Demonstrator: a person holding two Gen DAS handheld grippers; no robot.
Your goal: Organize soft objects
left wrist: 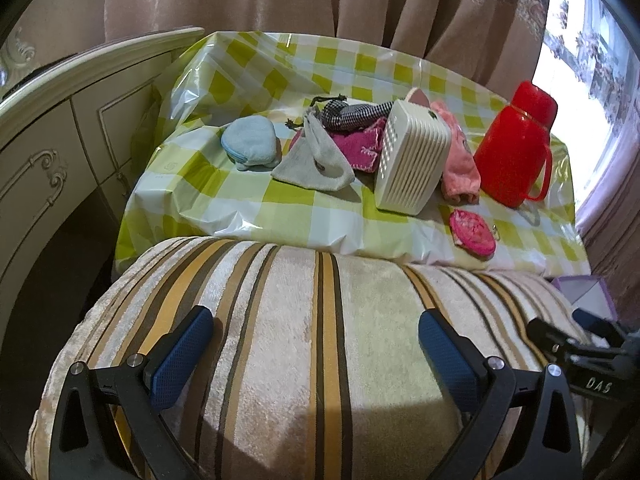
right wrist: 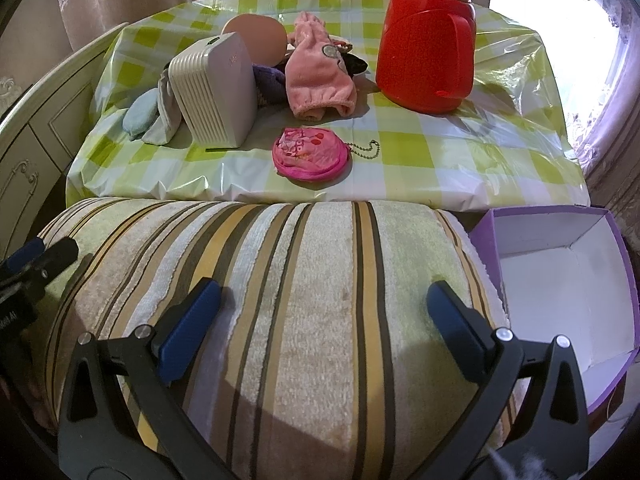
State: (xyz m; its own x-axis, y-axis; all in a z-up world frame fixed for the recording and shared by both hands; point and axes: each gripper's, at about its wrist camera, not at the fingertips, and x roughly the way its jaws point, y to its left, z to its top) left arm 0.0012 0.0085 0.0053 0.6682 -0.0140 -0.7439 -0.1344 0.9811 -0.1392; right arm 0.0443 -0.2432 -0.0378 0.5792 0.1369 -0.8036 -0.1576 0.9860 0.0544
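- left gripper [left wrist: 316, 346] and right gripper [right wrist: 324, 310] both gape wide and hold nothing, above the striped cushion [right wrist: 280, 280].
- soft items, such as the pink pouch [right wrist: 310, 158], lie ahead on the checked table [right wrist: 460, 152].
- reaching ahead could knock the red jug [right wrist: 426, 36]; the purple box [right wrist: 560, 280] sits to the right.

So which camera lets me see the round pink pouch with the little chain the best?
The right wrist view. There the round pink fabric pouch sits near the middle, showing its printed top and bead chain. In the left wrist view the same pouch lies off to the right, smaller and tilted, its chain barely visible.
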